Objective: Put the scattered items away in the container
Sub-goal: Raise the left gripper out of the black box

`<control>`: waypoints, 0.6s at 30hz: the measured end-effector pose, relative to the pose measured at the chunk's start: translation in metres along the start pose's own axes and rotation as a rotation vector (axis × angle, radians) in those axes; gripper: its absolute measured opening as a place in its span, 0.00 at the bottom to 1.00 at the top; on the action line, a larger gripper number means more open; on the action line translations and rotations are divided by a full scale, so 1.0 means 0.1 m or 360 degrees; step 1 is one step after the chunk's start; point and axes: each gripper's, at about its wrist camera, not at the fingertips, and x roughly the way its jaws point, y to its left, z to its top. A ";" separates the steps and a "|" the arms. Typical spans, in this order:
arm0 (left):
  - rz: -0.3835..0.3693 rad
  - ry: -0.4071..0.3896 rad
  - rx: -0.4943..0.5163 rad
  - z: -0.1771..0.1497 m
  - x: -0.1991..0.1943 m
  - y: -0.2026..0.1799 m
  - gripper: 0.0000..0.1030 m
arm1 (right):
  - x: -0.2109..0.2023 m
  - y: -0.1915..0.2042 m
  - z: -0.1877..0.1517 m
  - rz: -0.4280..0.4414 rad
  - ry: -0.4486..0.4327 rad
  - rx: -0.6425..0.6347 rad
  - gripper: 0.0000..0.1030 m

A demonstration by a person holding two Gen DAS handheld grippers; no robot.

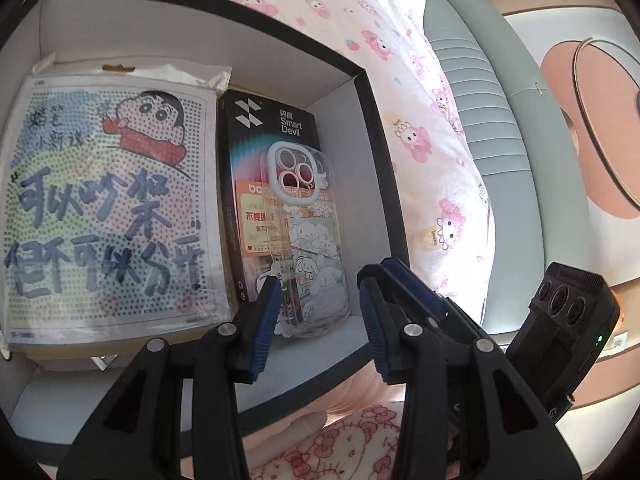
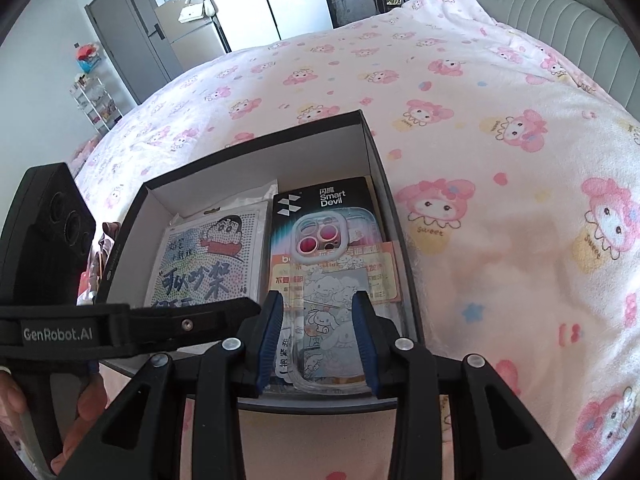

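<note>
A dark-rimmed cardboard box [image 1: 362,92] [image 2: 376,148] with a white inside stands on the bed. In it lie a bagged Shin-chan bead board [image 1: 104,208] [image 2: 208,260], a black Smart Devil package [image 1: 272,120] [image 2: 324,200], and on top of that a clear cartoon phone case [image 1: 308,248] [image 2: 332,304]. My left gripper [image 1: 316,312] is open above the near end of the case, touching nothing. My right gripper [image 2: 318,336] is open with its pads either side of the case's near end; contact is unclear. The right gripper's fingers [image 1: 404,280] also show in the left wrist view.
The bed is covered by a white blanket [image 2: 480,200] with pink cartoon figures. A grey padded headboard [image 1: 488,120] runs along the right. The left gripper's body [image 2: 48,240] is at the box's left. A wardrobe and a shelf trolley [image 2: 96,100] stand beyond the bed.
</note>
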 end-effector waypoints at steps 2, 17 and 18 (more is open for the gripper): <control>0.0025 -0.0035 0.0028 -0.06 -0.15 -0.03 0.39 | -0.06 0.05 0.02 0.0039 0.0004 -0.0002 0.31; 0.0156 -0.0274 0.0230 -0.52 -1.15 -0.44 0.40 | -0.92 0.79 -0.07 0.0128 -0.0172 -0.0214 0.31; 0.0152 -0.0279 0.0226 -0.55 -1.20 -0.43 0.40 | -0.96 0.83 -0.09 0.0132 -0.0175 -0.0228 0.31</control>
